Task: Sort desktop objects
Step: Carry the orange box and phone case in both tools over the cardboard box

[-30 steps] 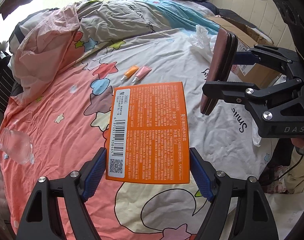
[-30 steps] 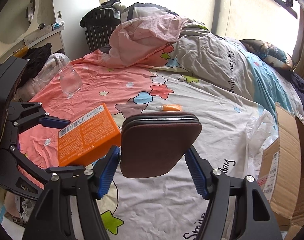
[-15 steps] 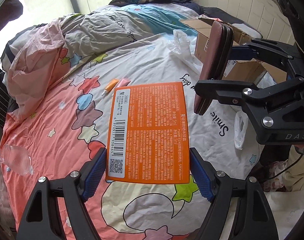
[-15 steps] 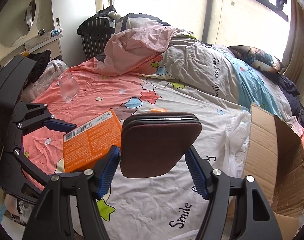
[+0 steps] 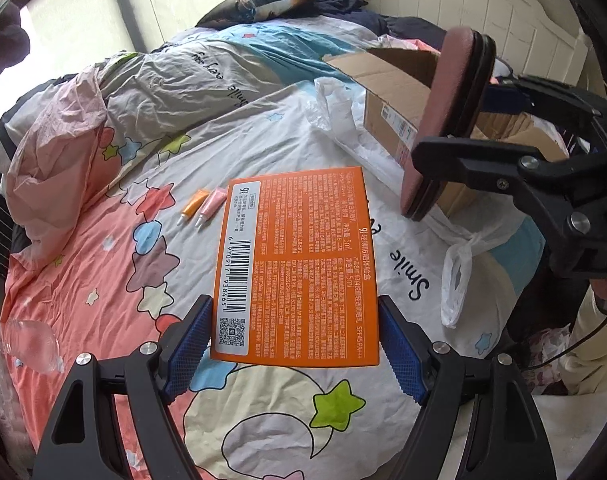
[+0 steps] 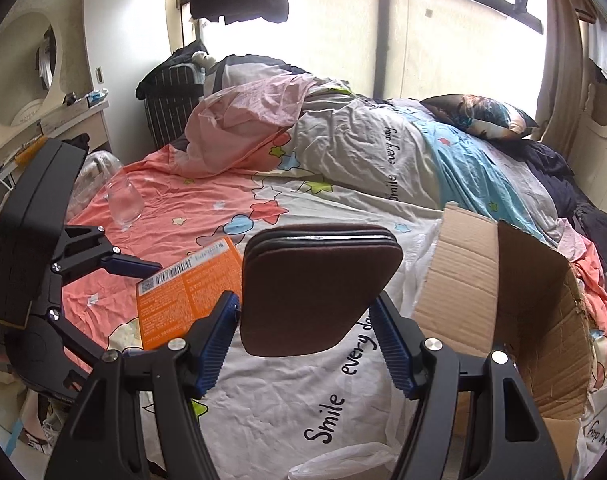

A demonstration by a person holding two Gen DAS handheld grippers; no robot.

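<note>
My left gripper is shut on a flat orange box with a barcode label, held above the bed. The same orange box shows at the left of the right wrist view. A brown leather case is clamped in my right gripper; that case stands on edge at the upper right of the left wrist view, next to an open cardboard box. Two small tubes, orange and pink, lie side by side on the bedspread.
The bed carries a patterned cover and a crumpled pink sheet. A clear glass jar rests on its left side. White plastic bags lie by the cardboard box. A dark pillow sits at the head.
Both grippers have swung right with their loads; the cardboard box has come much further into both views, and the brown case now hangs closer to its opening.
</note>
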